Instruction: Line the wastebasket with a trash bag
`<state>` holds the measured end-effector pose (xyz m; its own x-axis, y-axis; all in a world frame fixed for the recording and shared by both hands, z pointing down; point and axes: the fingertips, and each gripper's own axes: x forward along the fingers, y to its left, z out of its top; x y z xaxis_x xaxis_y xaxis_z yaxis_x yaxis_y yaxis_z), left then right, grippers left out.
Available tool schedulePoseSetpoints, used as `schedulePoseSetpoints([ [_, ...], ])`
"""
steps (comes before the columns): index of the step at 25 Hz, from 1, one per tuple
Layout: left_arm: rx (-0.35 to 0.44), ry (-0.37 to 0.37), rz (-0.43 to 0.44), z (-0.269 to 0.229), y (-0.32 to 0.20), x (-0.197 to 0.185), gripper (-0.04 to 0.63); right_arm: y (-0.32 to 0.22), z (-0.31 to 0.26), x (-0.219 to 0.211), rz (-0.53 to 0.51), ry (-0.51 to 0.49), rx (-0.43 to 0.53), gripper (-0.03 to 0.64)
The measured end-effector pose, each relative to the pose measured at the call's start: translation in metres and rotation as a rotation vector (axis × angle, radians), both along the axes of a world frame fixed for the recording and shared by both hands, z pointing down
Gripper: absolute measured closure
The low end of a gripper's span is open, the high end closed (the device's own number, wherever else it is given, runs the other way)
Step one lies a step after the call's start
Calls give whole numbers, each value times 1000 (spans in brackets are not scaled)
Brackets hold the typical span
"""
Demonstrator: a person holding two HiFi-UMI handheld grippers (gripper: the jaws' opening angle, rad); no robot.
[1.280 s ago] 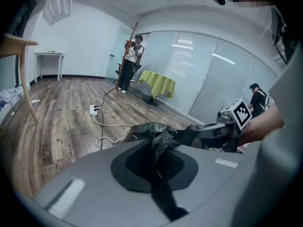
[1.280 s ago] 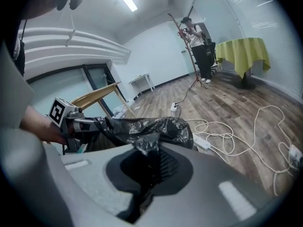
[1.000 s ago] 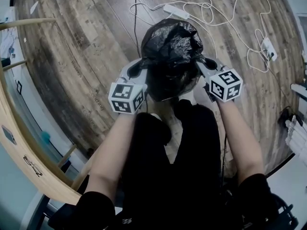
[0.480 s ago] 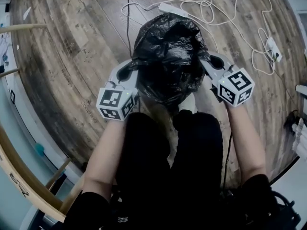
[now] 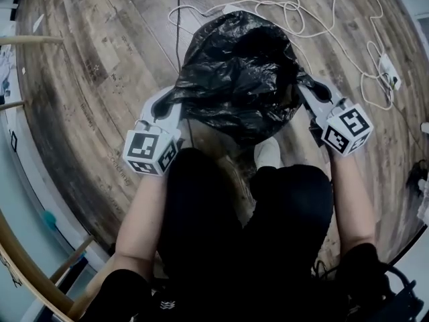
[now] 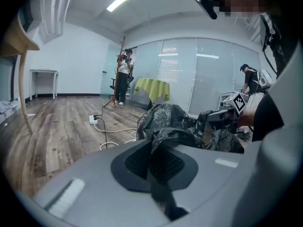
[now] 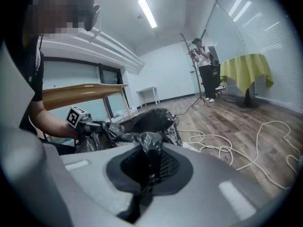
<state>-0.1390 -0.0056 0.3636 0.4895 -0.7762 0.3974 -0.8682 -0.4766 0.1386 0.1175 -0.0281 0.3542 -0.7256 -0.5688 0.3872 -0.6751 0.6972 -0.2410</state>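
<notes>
Your left gripper [image 5: 173,104] and right gripper [image 5: 310,90] each clamp an opposite edge of the bag [image 5: 241,66]; it hangs stretched between them, equally near both; a tan rim, likely the basket [image 5: 204,134], shows directly beneath its mouth.

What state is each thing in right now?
Trash bag, puffed up, stretched between both grippers.
Left hand-held gripper, shut on a fold of the bag's edge.
Right hand-held gripper, shut on a fold of the bag's edge.
Cord, lying loose on the floor.
</notes>
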Motion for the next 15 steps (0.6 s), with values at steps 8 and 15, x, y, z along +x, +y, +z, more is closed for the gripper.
schedulePoseSetpoints([
  [8, 12, -24, 17, 18, 3, -14, 594, 2, 9, 2, 12, -23, -5, 615],
  [15, 4, -30, 49, 34, 5, -13, 594, 7, 37, 8, 29, -46, -56, 615],
])
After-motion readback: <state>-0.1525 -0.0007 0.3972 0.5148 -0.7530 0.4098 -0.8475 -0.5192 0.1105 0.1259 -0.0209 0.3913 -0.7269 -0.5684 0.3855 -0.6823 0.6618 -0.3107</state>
